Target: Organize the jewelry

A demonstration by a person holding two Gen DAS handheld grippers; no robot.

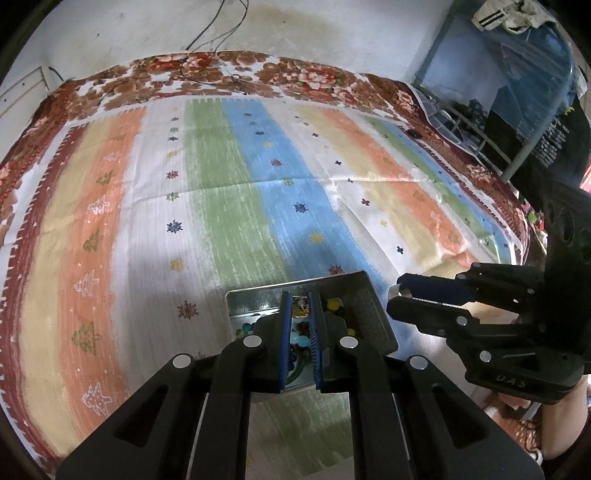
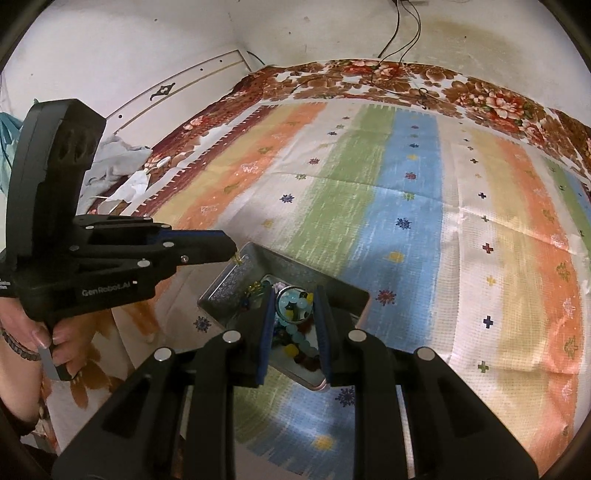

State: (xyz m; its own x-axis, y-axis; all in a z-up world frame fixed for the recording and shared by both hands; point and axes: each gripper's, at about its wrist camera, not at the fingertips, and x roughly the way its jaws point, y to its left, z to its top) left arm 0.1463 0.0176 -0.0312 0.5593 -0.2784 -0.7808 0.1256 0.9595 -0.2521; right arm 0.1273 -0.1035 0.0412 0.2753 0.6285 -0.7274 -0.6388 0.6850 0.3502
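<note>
Left claw (image 1: 300, 306) shut on a small gold trinket (image 1: 300, 309) over the tin (image 1: 373, 317), right claw (image 2: 295, 314) clamped on a silver ring (image 2: 295, 303), beads (image 2: 295, 332) in the tin beneath both, striped cloth (image 2: 406, 206) around.

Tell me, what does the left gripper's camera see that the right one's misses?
Left camera only: a blue rack with clothes past the bed's far corner, and the right gripper from the side. Right camera only: a white panel by the wall, crumpled cloth, and the hand holding the left gripper, which pinches a small gold piece. Both: the striped bedspread, the tin of beads, and wall cables.
</note>
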